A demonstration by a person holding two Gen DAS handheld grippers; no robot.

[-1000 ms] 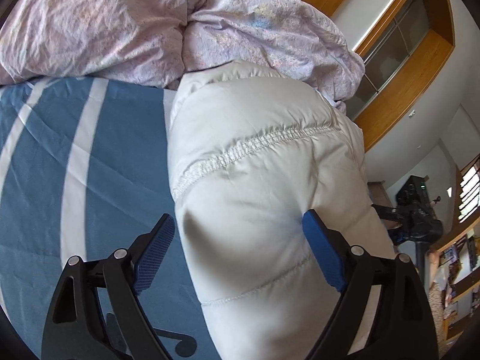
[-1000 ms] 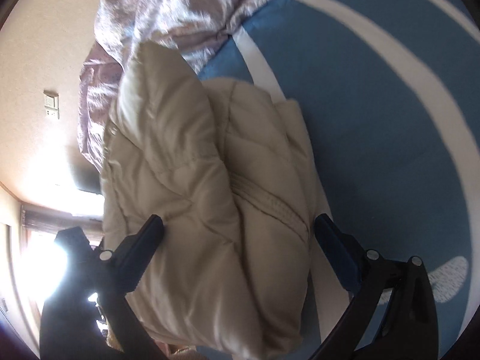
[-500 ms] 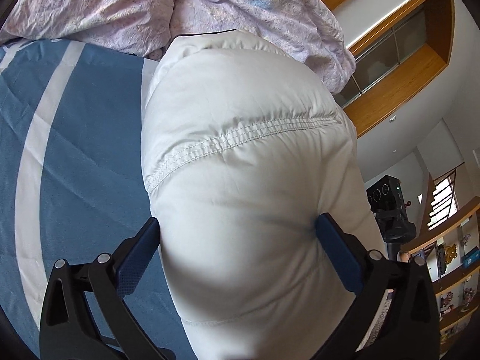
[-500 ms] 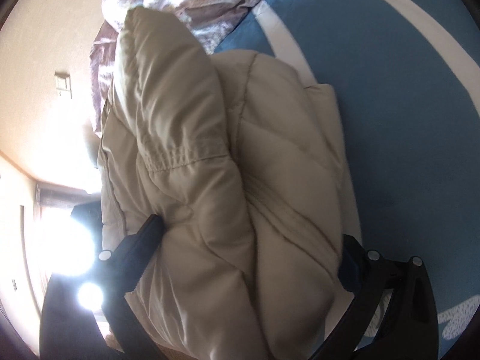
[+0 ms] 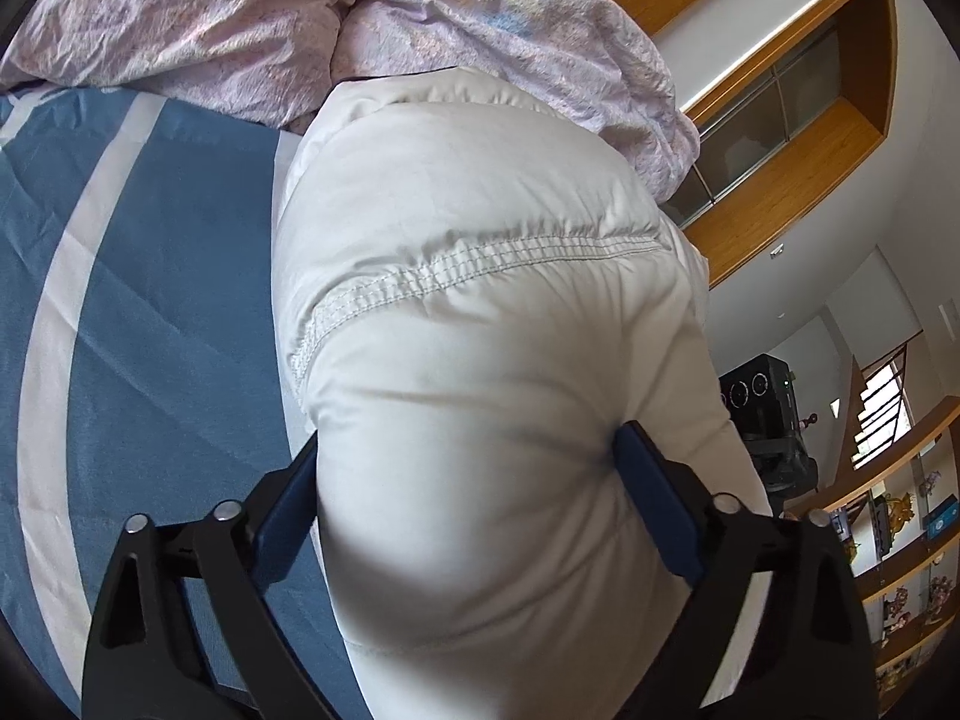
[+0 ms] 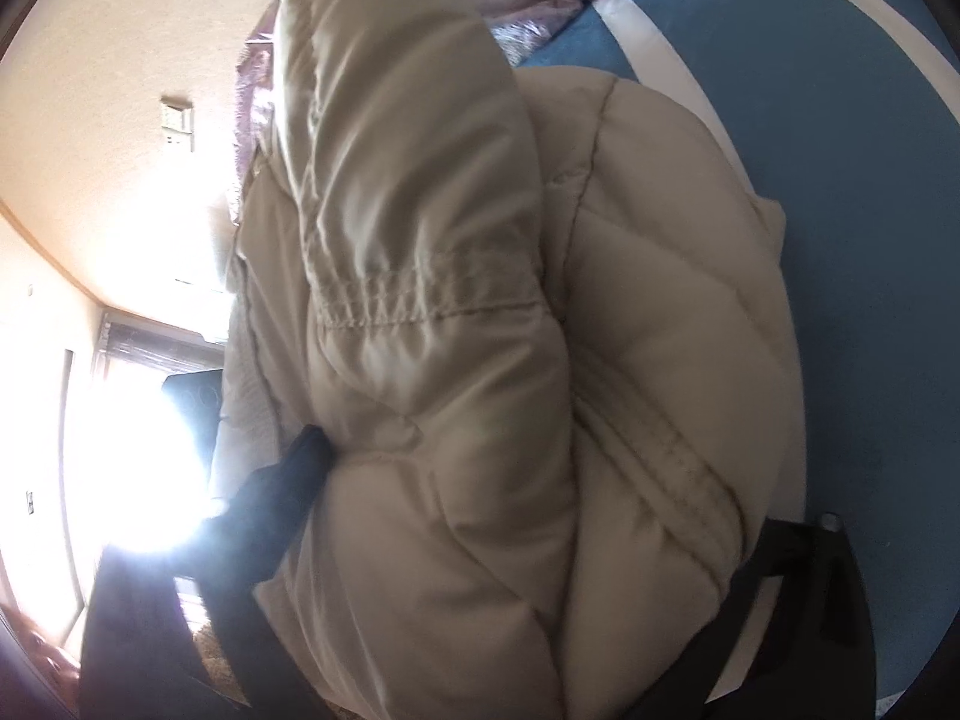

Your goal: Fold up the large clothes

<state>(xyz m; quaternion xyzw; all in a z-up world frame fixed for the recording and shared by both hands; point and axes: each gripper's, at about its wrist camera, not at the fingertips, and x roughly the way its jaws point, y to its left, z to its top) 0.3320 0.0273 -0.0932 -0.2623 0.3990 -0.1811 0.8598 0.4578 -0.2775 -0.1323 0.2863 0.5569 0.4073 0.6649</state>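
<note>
Both hand-held grippers (image 5: 465,474) (image 6: 528,498) are closing, squeezing the puffy quilted jacket (image 5: 480,312).

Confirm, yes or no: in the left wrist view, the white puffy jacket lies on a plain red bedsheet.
No: the white puffy jacket lies on a blue bedsheet with pale stripes, beside a crumpled lilac duvet.

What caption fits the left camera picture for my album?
Left tongs closing around a puffy white jacket on a blue striped bedsheet.
</note>
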